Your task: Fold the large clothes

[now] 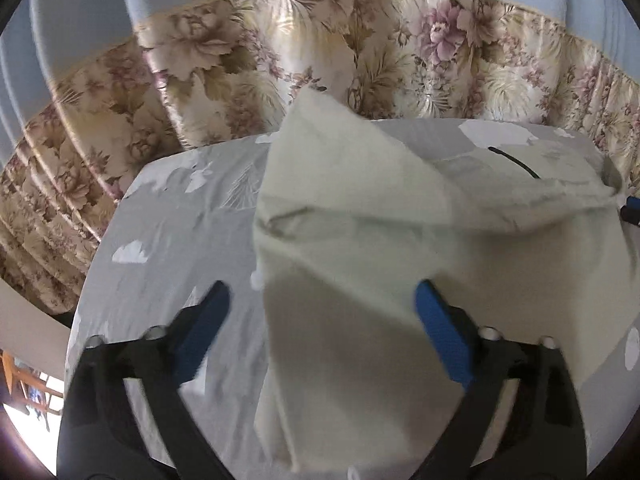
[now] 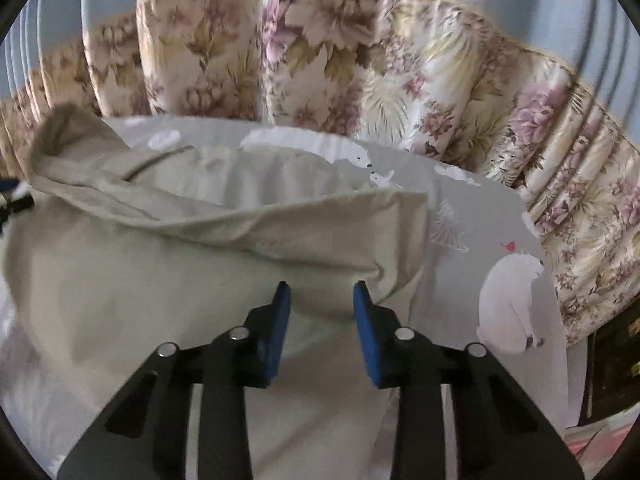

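A cream garment [image 1: 360,216] lies partly folded on a grey printed bedsheet [image 1: 172,216]. One corner of it stands raised toward the far edge. My left gripper [image 1: 322,290] is open wide, its blue pads either side of the cloth's near left edge, holding nothing. In the right wrist view the same garment [image 2: 180,248] shows a thick folded ridge across the middle. My right gripper [image 2: 322,288] is open, its pads just in front of that fold's right end, not closed on it.
A floral curtain [image 1: 360,40] hangs right behind the bed. The sheet [image 2: 480,216] has white bear prints [image 2: 516,300]. A dark cabinet [image 2: 616,360] stands at the right. A black cord [image 1: 516,162] lies on the far sheet.
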The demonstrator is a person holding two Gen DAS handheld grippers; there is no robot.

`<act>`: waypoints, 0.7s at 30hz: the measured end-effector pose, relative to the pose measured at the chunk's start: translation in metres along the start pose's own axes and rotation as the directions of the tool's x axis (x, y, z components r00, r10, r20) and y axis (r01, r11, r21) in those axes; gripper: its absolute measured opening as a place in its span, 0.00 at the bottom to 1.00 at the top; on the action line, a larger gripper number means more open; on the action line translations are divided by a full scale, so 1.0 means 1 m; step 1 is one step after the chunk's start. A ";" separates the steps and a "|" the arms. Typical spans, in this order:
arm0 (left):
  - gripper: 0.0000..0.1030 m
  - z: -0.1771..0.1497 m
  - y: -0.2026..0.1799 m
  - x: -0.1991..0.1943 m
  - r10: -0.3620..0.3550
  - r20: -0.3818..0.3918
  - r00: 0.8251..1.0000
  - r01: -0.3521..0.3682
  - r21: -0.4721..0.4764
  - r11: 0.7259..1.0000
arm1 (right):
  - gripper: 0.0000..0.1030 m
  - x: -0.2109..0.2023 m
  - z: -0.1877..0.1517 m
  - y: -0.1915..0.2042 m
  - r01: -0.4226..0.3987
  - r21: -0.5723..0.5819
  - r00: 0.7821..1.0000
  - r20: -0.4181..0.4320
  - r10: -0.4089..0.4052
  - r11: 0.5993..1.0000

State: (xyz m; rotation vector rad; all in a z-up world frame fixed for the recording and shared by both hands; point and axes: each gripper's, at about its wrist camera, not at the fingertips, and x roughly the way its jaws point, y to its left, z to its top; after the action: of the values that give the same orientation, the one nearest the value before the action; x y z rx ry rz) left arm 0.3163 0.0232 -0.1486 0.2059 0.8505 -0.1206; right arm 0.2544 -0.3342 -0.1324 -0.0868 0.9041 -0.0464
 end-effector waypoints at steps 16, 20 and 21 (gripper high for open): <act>0.83 0.060 0.058 0.024 0.119 -0.024 0.993 -0.122 -0.169 0.978 | 0.71 -0.001 0.053 -0.078 -0.004 0.264 0.992 0.126 -0.031 0.965; 0.87 0.019 0.067 0.016 0.040 -0.062 0.997 -0.052 -0.199 0.979 | 0.71 0.013 0.009 -0.093 -0.115 0.359 0.993 0.043 0.107 0.926; 0.87 0.009 0.066 0.017 0.010 -0.075 0.997 -0.026 -0.212 0.977 | 0.71 0.020 0.000 -0.094 -0.119 0.374 0.992 0.017 0.121 0.920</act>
State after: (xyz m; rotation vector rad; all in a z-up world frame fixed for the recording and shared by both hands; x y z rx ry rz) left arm 0.3464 0.0847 -0.1472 0.0172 0.9278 -0.0042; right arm 0.2666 -0.4297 -0.1391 0.3267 0.8915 -0.1045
